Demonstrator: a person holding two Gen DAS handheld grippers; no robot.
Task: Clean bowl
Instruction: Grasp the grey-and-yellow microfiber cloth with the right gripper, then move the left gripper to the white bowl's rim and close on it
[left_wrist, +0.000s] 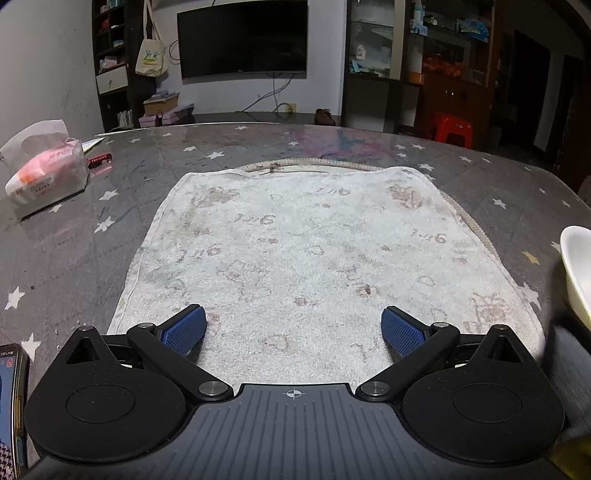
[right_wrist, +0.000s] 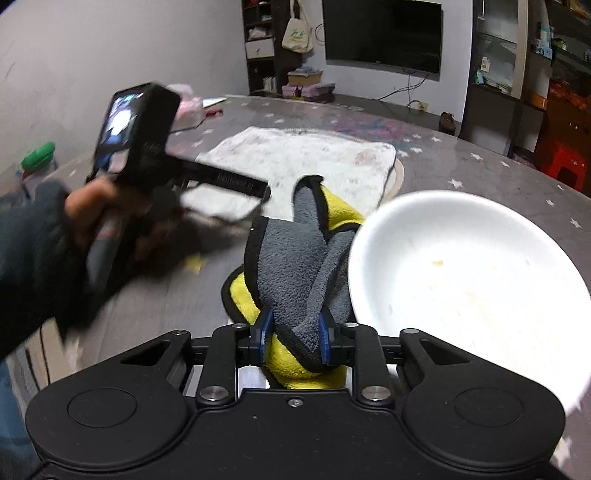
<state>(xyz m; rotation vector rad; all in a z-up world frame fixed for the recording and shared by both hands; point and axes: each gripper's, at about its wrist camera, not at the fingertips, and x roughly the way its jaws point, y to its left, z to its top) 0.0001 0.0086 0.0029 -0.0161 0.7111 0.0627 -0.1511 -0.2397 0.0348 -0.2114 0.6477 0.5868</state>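
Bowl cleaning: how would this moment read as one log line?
right gripper: shut on grey-yellow cloth | left gripper: open over towel | white bowl: soiled

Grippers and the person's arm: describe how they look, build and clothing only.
Both the left gripper and right gripper have black linkage arms, round black side discs, silver pivot pins, blue ribbed pads and a grey ribbed body. A dark sleeve covers the arm.

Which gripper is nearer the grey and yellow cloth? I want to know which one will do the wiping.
Right. The right gripper is shut on the grey and yellow cloth beside the white bowl. The left gripper is open above the white towel.
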